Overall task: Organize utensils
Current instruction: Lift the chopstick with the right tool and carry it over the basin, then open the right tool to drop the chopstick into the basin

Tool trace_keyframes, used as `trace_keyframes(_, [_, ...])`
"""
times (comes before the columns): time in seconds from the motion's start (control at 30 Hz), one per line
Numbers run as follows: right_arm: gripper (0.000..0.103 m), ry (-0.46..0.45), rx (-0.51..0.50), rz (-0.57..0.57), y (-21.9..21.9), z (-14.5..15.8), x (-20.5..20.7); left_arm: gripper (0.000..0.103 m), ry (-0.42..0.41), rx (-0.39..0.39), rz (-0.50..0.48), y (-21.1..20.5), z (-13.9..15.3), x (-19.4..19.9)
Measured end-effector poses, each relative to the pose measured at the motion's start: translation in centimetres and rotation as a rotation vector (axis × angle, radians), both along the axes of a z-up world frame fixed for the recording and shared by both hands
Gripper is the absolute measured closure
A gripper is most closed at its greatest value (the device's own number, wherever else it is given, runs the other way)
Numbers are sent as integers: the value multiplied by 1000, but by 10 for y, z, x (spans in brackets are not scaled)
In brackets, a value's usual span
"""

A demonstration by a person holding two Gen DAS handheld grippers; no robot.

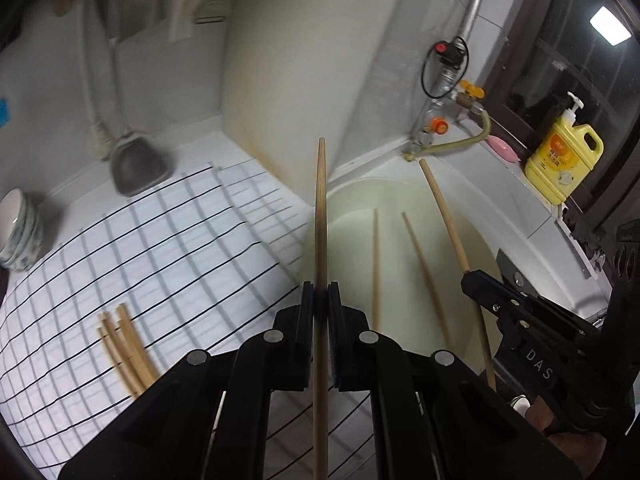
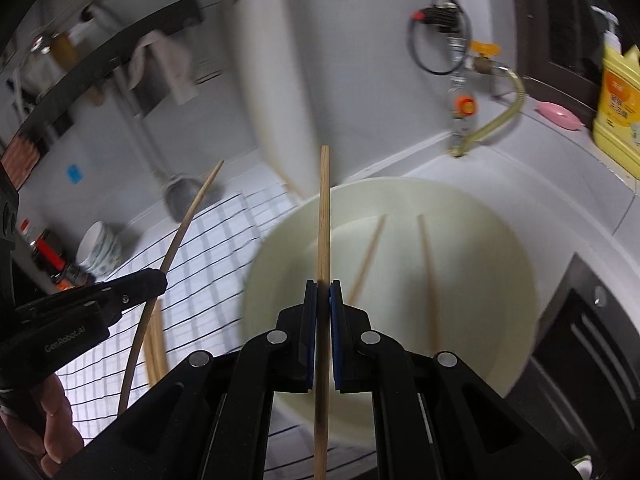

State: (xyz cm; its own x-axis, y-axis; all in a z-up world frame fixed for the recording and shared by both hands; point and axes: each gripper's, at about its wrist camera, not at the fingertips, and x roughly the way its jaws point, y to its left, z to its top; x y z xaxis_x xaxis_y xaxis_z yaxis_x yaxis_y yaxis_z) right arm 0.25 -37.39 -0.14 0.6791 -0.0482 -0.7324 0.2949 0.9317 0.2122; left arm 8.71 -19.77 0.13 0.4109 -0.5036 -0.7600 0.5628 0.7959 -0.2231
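White counter point(image 1: 248, 148) under checked cloth point(image 1: 132, 248), chopsticks point(image 1: 124, 344) on it, two more in cream basin point(image 2: 500, 248), bowls point(image 1: 20, 228) left, soap bottle point(image 1: 564, 160) by window, left claw point(image 1: 320, 300) and right claw point(image 2: 323, 300) each clenched on one chopstick point(image 1: 320, 208)

At the bottom centre of the frame the right gripper point(image 2: 323, 300) is clamped on an upright chopstick point(image 2: 324, 216). Behind it a cream basin point(image 2: 496, 248) holds two more chopsticks point(image 2: 428, 276). At the left edge the left gripper point(image 2: 158, 280) grips another chopstick point(image 2: 184, 228) above a checked cloth point(image 2: 224, 240).
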Motion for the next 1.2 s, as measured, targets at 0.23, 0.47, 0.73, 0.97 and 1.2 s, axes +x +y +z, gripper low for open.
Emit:
trace_keyframes(0.23, [97,53,25,-48,-52,-26,3,95,24,44,-56,-72,-23,5])
trace_keyframes(0.47, [97,83,83,-73,-67,-53,12,95,55,111,-97,-106,-54,7])
trace_keyframes(0.73, [97,123,121,-77,-72,-72,29,95,83,153,-106,-120,-79,16])
trace_keyframes(0.97, [97,166,152,-94,-79,-82,38,95,95,185,-108,-124,-90,19])
trace_keyframes(1.2, [96,186,165,-101,-82,-85,39,95,108,199,-98,-124,-96,21])
